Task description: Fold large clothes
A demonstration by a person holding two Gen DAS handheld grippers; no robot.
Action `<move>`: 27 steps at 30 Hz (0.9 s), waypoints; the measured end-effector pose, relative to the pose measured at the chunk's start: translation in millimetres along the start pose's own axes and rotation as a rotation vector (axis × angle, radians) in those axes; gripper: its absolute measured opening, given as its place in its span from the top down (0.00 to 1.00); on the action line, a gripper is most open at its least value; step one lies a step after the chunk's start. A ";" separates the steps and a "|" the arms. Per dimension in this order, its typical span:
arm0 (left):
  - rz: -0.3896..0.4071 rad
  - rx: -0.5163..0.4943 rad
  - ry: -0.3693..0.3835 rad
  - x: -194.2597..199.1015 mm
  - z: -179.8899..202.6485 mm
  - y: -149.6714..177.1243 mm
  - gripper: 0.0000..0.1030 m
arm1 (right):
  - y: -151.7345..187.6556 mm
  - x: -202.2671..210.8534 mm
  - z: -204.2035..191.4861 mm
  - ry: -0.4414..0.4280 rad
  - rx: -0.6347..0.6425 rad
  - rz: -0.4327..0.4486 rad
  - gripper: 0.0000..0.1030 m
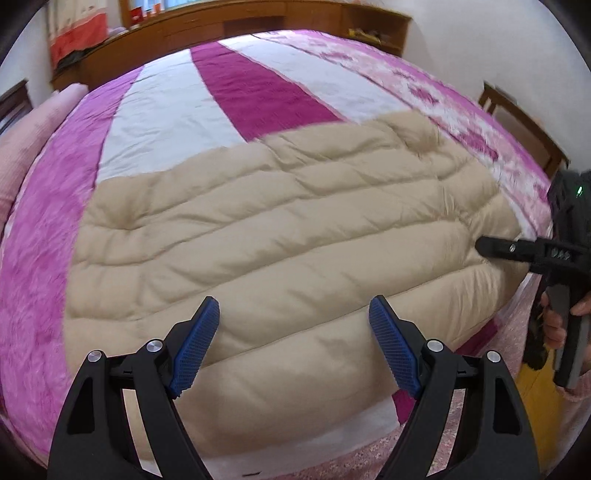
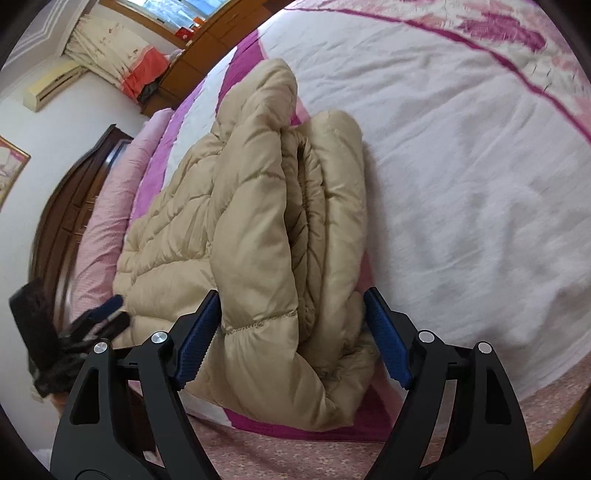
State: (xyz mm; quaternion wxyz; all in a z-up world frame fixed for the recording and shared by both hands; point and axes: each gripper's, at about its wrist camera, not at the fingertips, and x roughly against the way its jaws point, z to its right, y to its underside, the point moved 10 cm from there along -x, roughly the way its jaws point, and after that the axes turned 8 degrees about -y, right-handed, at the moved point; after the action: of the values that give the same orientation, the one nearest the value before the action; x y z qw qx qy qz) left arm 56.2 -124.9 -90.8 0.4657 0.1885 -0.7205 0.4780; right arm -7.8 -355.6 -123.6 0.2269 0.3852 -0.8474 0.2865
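Over the near edge of the beige quilted coat, the left gripper hovers with its blue-padded fingers spread wide and nothing between them. At the coat's folded end, the right gripper also stands wide, its fingers straddling the thick bundle without pinching it. Beyond the coat, which lies flat on the near part of the pink, white and magenta bedspread, a wooden cabinet lines the far wall.
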 end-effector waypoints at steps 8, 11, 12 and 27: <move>-0.055 -0.049 -0.027 -35.3 11.3 13.4 0.21 | 3.3 2.5 -8.3 -0.106 0.008 -0.001 0.55; -0.063 -0.054 -0.024 -41.8 12.4 15.3 0.22 | 4.1 11.8 -23.8 -0.157 0.032 0.014 0.69; -0.060 -0.058 -0.024 -43.1 12.6 15.8 0.22 | 3.7 15.1 -31.4 -0.173 0.040 0.019 0.72; 0.062 0.047 -0.018 18.8 -53.6 24.9 0.46 | -4.3 26.0 -128.4 -0.042 0.256 -0.005 0.76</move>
State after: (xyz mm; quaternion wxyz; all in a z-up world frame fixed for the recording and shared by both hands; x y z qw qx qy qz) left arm 55.4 -63.6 -81.7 0.4397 0.1816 -0.7186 0.5073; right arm 1.0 -286.7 -12.4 0.1589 0.4191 -0.8075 0.3835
